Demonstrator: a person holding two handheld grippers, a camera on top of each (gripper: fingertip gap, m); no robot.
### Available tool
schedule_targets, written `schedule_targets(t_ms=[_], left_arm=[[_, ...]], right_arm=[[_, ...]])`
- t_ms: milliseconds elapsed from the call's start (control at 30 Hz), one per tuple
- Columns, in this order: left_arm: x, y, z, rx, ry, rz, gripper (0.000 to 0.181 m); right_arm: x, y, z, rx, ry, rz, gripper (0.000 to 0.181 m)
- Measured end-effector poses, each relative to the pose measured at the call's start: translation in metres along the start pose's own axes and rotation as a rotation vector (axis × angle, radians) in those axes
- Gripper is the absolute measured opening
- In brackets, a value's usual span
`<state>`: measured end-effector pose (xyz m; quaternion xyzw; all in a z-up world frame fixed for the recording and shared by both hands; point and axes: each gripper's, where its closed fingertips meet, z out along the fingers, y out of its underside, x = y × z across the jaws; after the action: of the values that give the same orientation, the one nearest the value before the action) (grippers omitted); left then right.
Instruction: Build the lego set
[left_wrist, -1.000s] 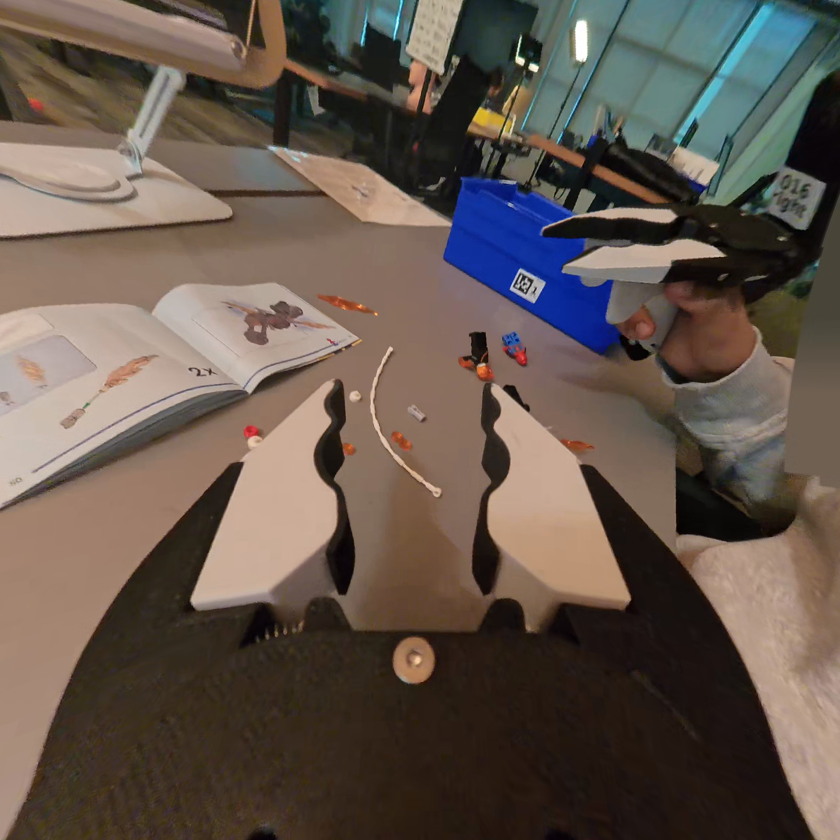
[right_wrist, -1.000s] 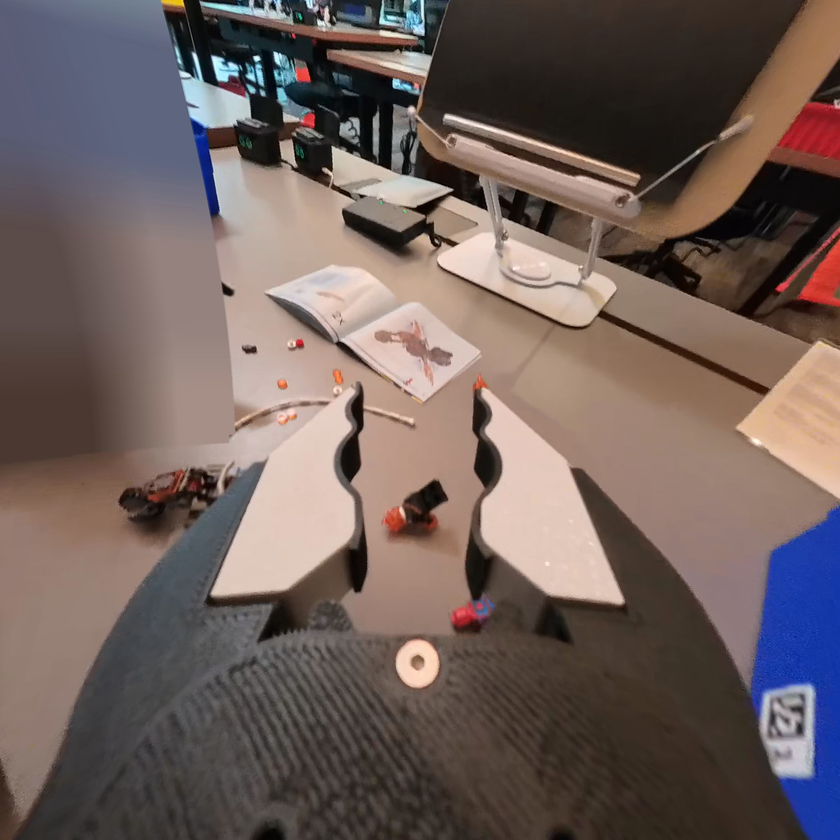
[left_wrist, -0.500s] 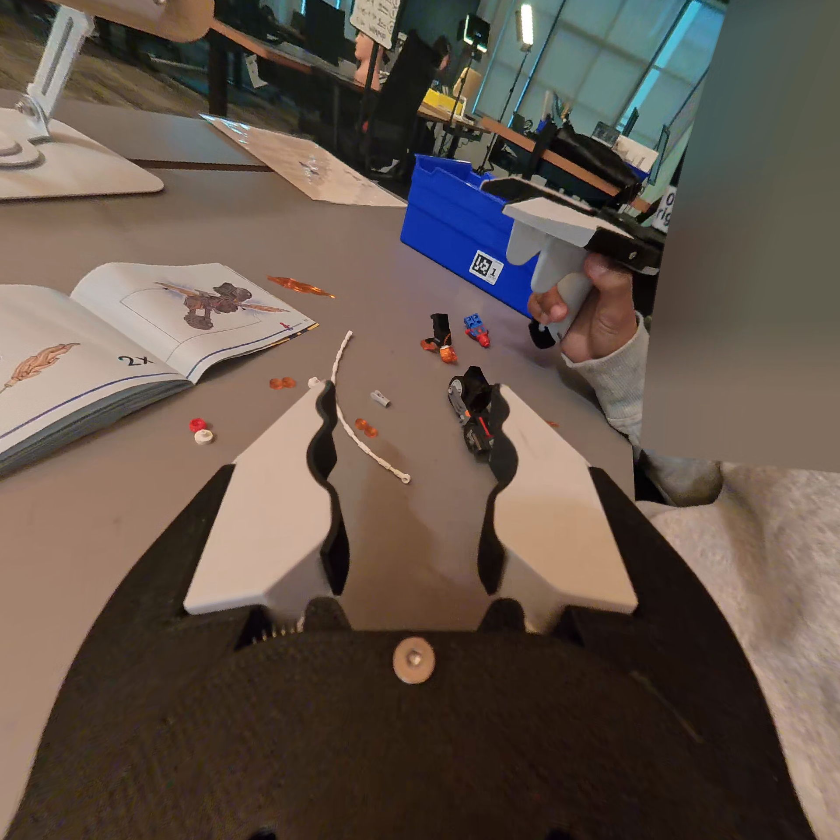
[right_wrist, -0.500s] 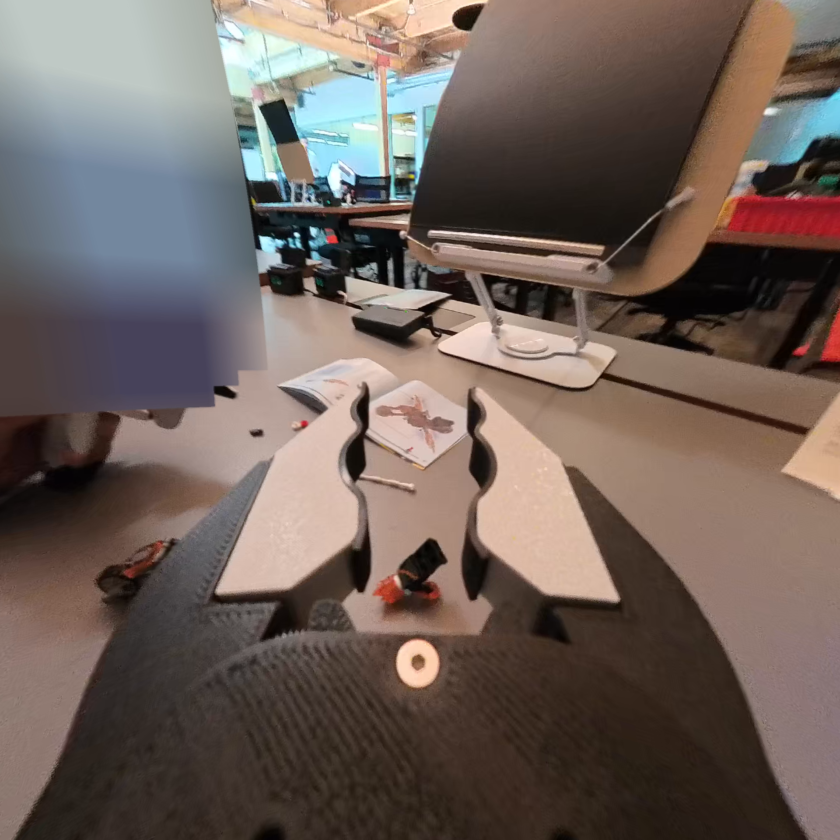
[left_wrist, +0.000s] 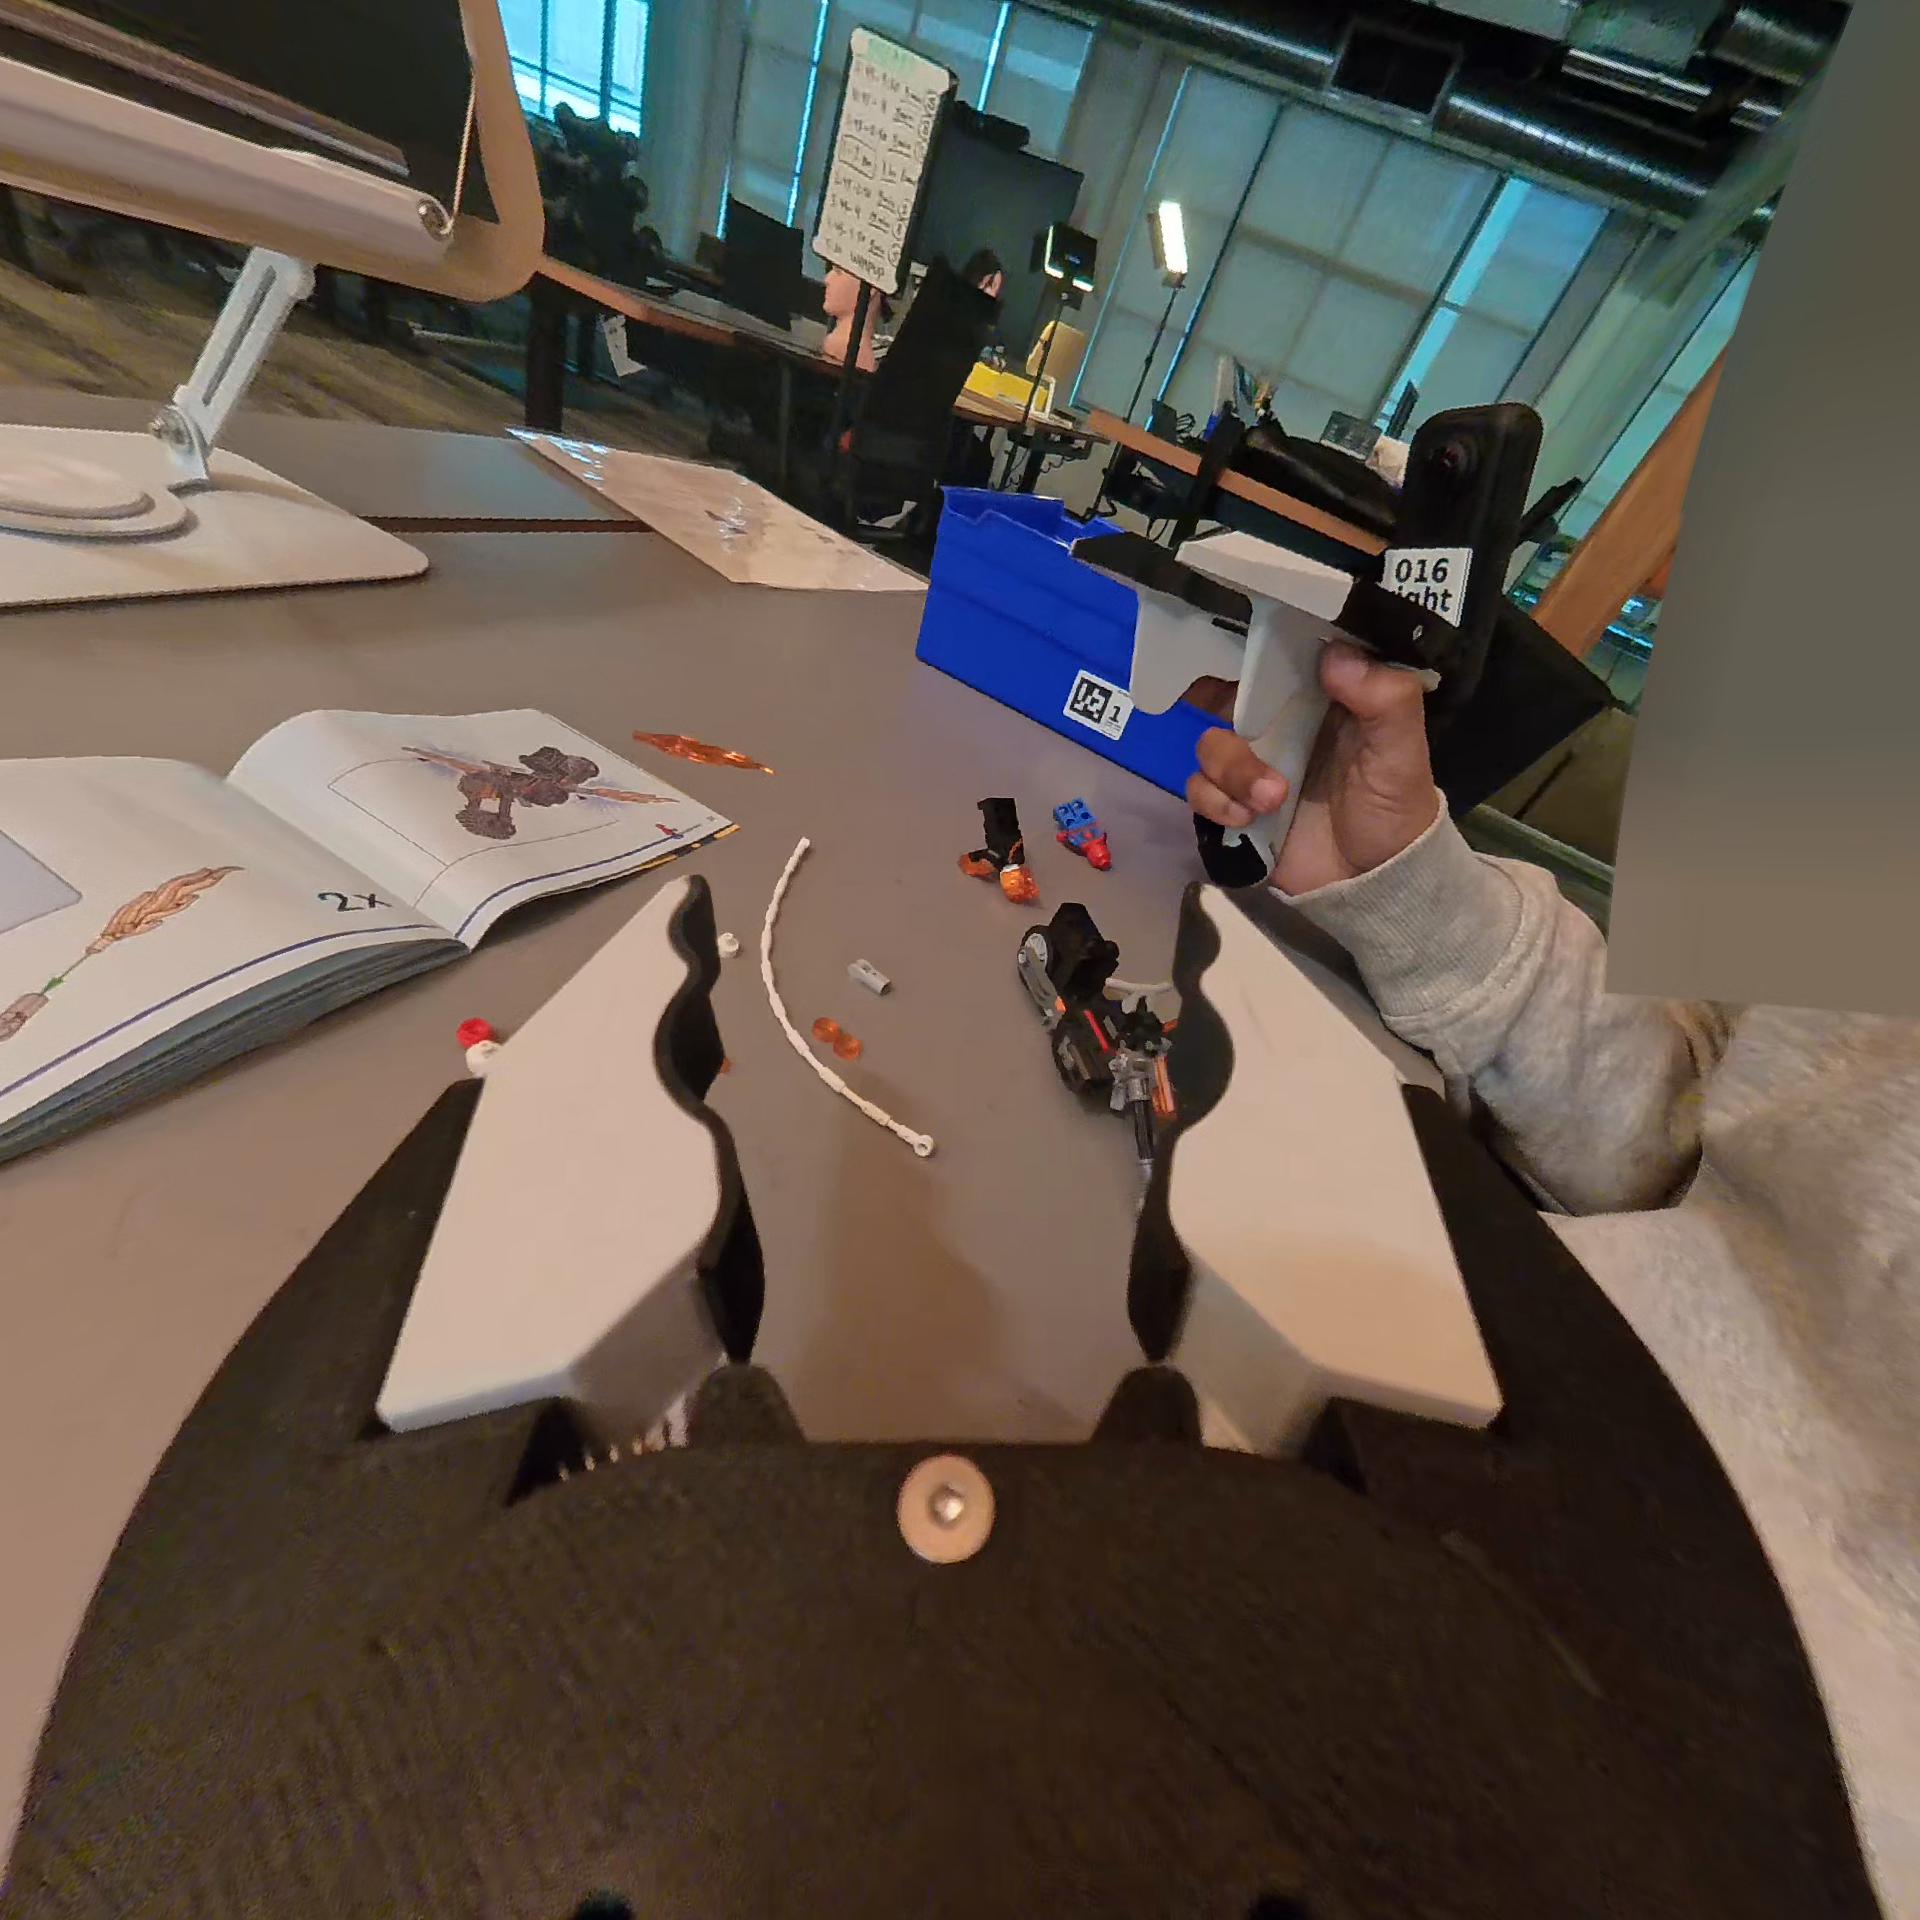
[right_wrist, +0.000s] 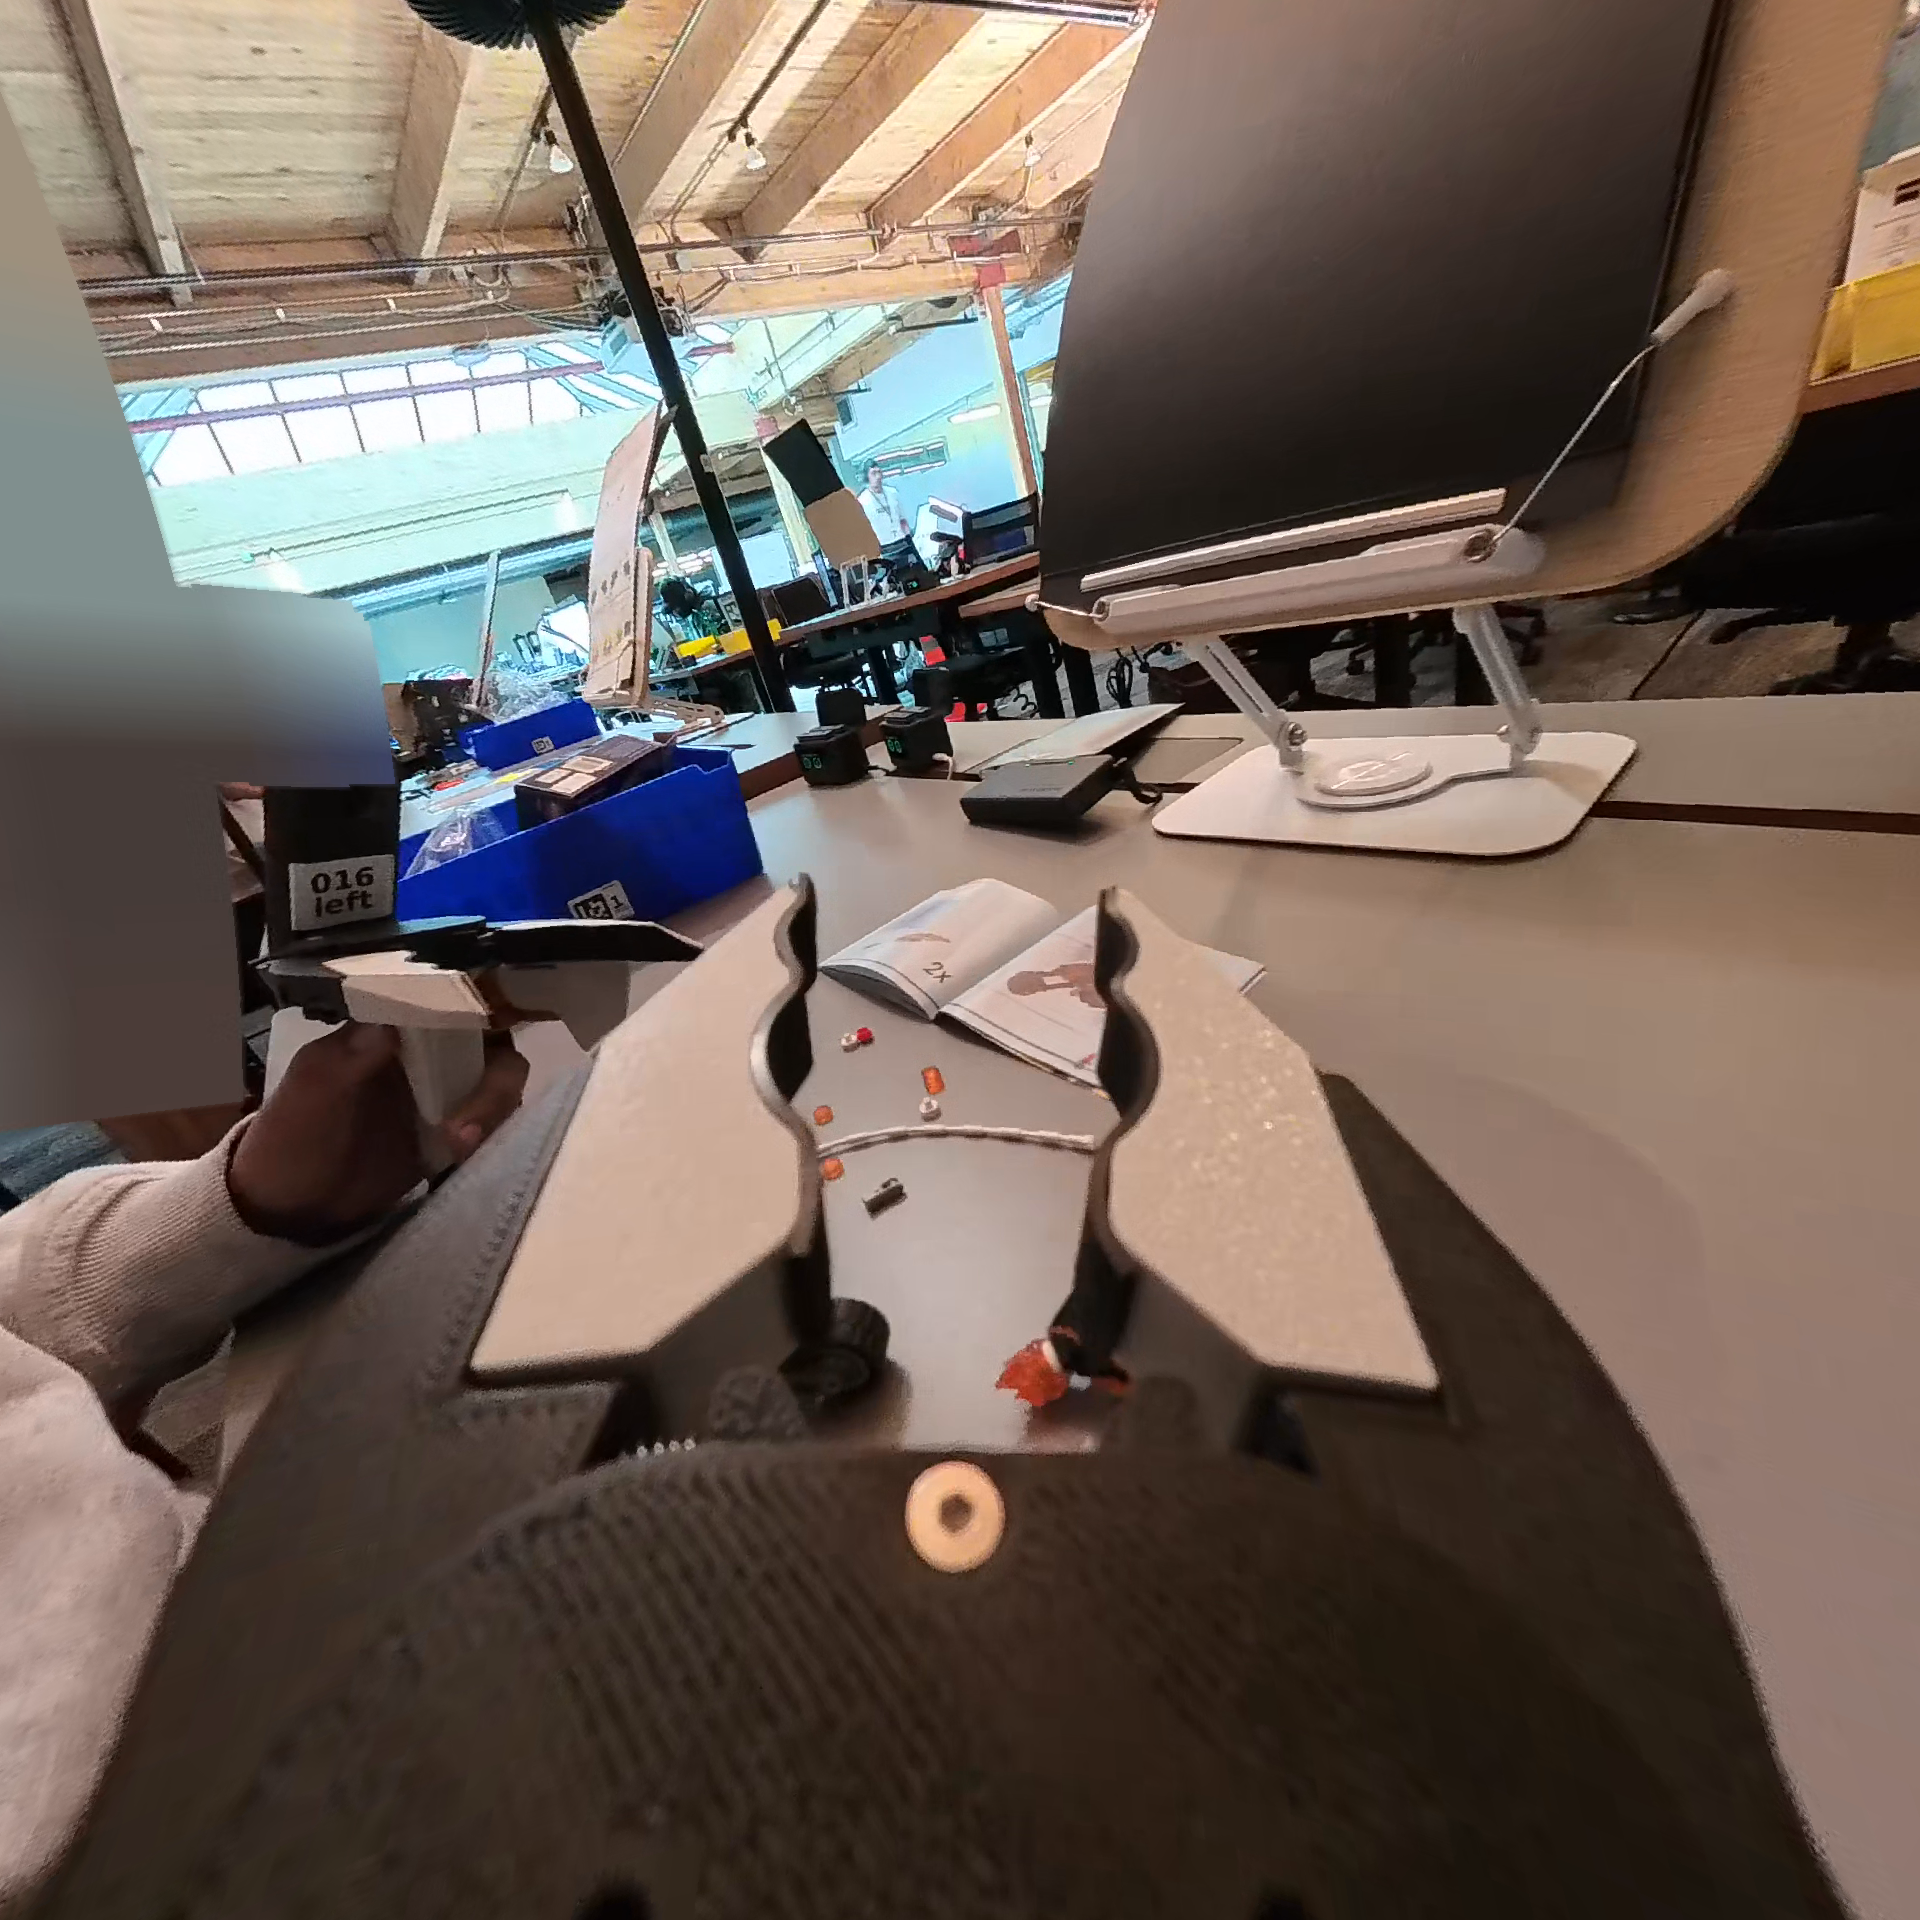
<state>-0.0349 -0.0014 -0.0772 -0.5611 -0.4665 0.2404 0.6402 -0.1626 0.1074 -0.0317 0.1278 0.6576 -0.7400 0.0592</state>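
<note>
My left gripper (left_wrist: 943, 904) is open and empty, held above the grey table (left_wrist: 623, 644). Between and beyond its fingers lie a white flexible hose (left_wrist: 821, 1008), a small grey piece (left_wrist: 868, 975), orange studs (left_wrist: 834, 1036) and a black and orange lego assembly (left_wrist: 1096, 1023) by the right finger. Farther off lie a black-orange piece (left_wrist: 997, 847) and a blue-red piece (left_wrist: 1081, 831). My right gripper (right_wrist: 956, 899) is open and empty; the black-orange piece (right_wrist: 1070, 1361) and the assembly's black wheel (right_wrist: 847, 1351) show low between its fingers. It also shows in the left wrist view (left_wrist: 1195, 561), held in a hand.
An open instruction booklet (left_wrist: 312, 862) lies at the left, with red and white studs (left_wrist: 476, 1042) beside it and an orange wing piece (left_wrist: 701, 748) behind. A blue bin (left_wrist: 1029, 623) stands at the back right. A tablet stand (right_wrist: 1392, 790) and a black box (right_wrist: 1039, 790) stand farther back.
Both grippers have tilted up and drawn back. The black and orange assembly has come into view by my left gripper's right finger. The black-orange piece now sits nearer the base of my right gripper's fingers.
</note>
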Motion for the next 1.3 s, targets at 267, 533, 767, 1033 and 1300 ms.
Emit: schedule_targets(t_ms=[267, 533, 767, 1033, 1300], left_arm=[[0.003, 0.002, 0.001, -0.01, 0.008, 0.016, 0.086], [0.001, 0.001, 0.001, -0.005, 0.003, 0.002, 0.083], [-0.001, -0.001, -0.004, -0.002, -0.008, 0.01, 0.068], [0.003, -0.012, -0.017, 0.034, -0.015, 0.06, 0.016], [0.005, -0.012, -0.017, 0.035, -0.024, 0.104, 0.001]], right_arm=[[-0.002, -0.002, -0.004, 0.028, -0.037, 0.064, 0.051], [-0.003, -0.001, -0.003, 0.023, -0.042, 0.065, 0.051], [-0.003, 0.0, -0.003, 0.023, -0.046, 0.076, 0.05], [-0.001, -0.002, -0.004, 0.034, -0.041, 0.086, 0.049], [-0.001, -0.001, -0.003, 0.034, -0.045, 0.09, 0.049]])
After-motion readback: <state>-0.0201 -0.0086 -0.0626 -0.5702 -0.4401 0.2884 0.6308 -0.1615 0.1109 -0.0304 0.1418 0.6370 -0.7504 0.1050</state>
